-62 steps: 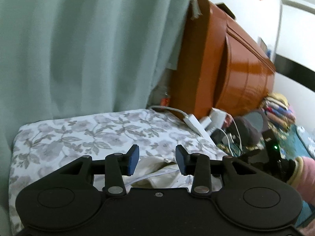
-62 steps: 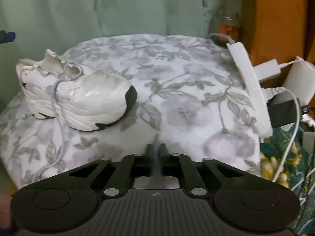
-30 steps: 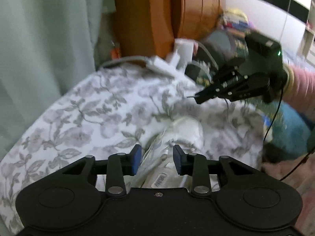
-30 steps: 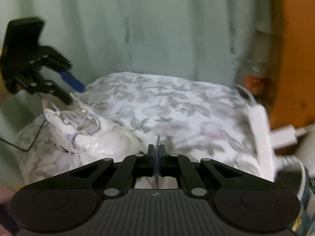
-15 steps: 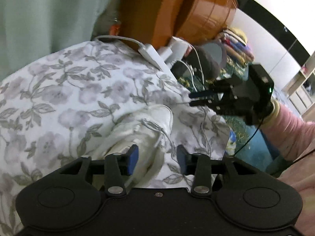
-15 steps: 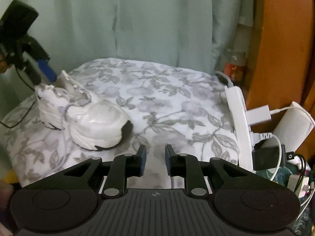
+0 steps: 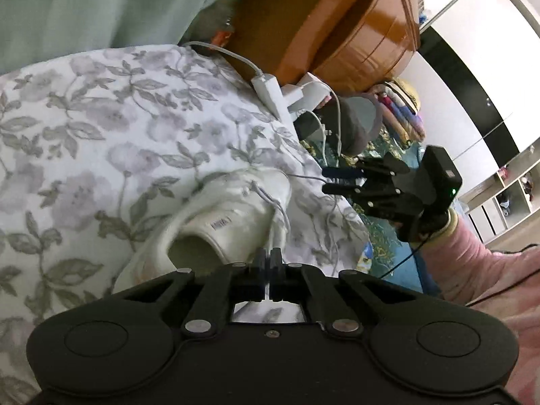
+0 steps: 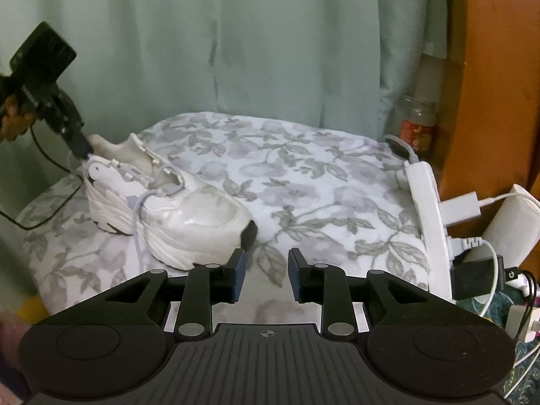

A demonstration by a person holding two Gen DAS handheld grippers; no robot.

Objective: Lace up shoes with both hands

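Pale green curtain [image 8: 236, 50] and glossy orange-brown wooden headboard [image 7: 337, 27]: backdrop to the work area.

Bed surface under a white cover printed with grey flowers [image 8: 303, 175]: it carries the task's thing. A white power strip with plugged chargers [image 8: 427, 216] lies along its edge by the headboard.

White chunky sneaker with a black toe tip [image 8: 189, 212]: it rests on its sole on the floral cover, toe towards the right wrist camera, heel towards the left one. Its pale lace [image 8: 138, 222] is only loosely threaded; one end hangs down the side onto the cover.

Left gripper [image 7: 268, 258]: a second ago its jaws stood apart over the shoe's collar; they have just closed and now meet completely. A thin pale strand runs from the eyelets down into the gap between them, so they appear to have pinched a lace end [image 7: 271, 236] beside the shoe's opening, though blur keeps this from being certain.

Right gripper [image 8: 265, 271]: a second ago its jaws were shut on a thin lace; they have just been opening and now stand partly apart with nothing between them, short of the toe.

Judged meaning: the lace seems to have passed from right to left, leaving the right gripper free to take the other end. Lacing is at an early stage.
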